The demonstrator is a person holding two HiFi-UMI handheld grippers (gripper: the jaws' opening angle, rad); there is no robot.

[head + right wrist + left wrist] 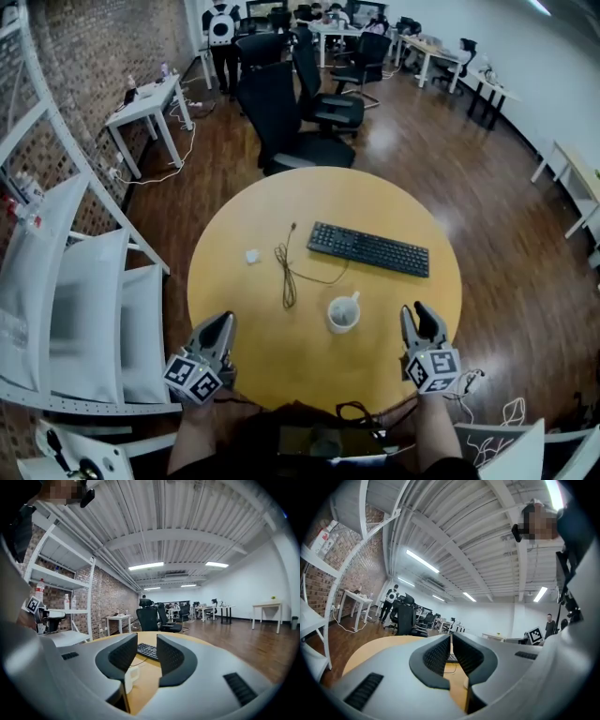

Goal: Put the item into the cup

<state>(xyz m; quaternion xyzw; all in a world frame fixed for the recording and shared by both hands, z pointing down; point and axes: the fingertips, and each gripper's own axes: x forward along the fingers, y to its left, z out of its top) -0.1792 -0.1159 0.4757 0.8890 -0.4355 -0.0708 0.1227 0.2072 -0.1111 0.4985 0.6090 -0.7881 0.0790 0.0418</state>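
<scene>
A white cup [343, 312] with a handle stands on the round wooden table [244, 216], near the front edge. The small white item [251, 255] lies on the table's left side, left of a thin looped cable [286, 274]. My left gripper [223, 323] hovers at the front left edge, its jaws together with nothing in them [451, 640]. My right gripper [419, 317] is at the front right, just right of the cup, and it is open and empty [147, 642]. In the right gripper view the cup [131, 677] shows low between the jaws, a little ahead.
A black keyboard [367, 248] lies across the table's far right part. Black office chairs [292, 117] stand behind the table. White shelving [66, 300] runs close along the left. A small white table [150, 108] is at the back left, where people stand in the distance.
</scene>
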